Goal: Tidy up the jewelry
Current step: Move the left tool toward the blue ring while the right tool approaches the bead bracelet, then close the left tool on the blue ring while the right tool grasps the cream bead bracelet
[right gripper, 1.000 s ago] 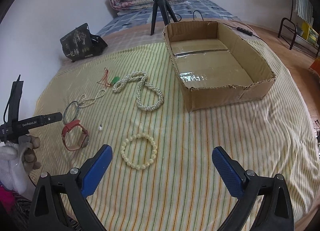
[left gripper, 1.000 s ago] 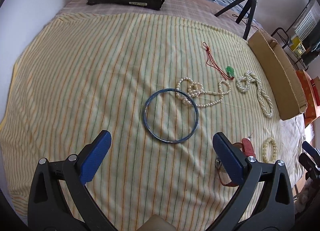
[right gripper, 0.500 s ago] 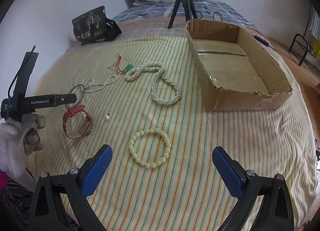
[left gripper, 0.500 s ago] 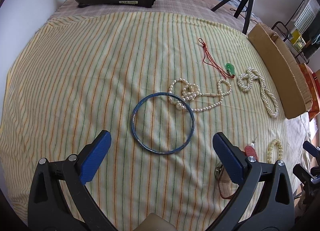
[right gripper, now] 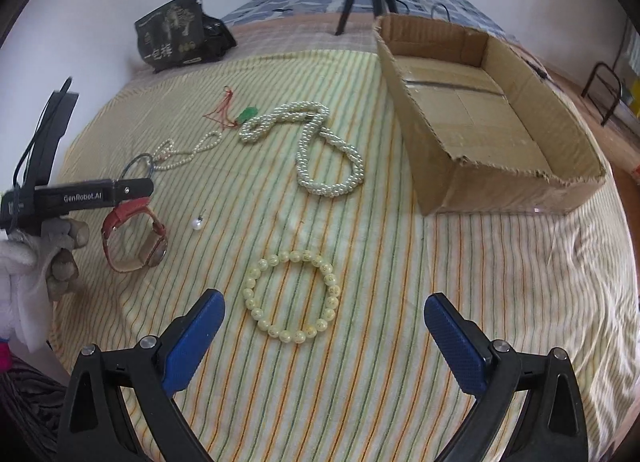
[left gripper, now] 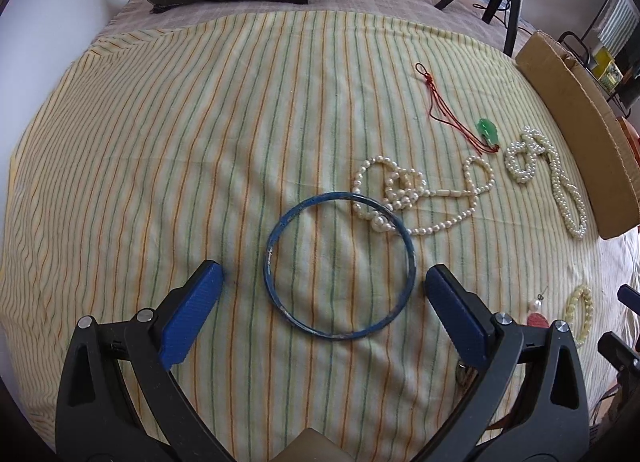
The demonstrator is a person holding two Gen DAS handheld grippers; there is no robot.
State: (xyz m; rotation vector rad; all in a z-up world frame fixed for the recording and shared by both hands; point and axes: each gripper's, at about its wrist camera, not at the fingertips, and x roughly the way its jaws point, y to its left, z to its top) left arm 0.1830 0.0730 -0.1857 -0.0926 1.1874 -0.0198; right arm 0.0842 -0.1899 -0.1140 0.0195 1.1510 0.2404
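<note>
Two grippers, both spread wide and holding nothing. Left gripper [left gripper: 322, 292] hangs low over the blue bangle [left gripper: 340, 266], which lies flat on the striped bedspread [left gripper: 160, 142], its far rim touching a thin pearl strand [left gripper: 420, 198]. Right gripper [right gripper: 322, 320] frames the cream bead bracelet [right gripper: 293, 296]. Cardboard box [right gripper: 500, 186] stands empty, well apart. Judgement: approach step, no item yet collected. Next move calls for lowering onto one rim and closing without snagging the pearls.
</note>
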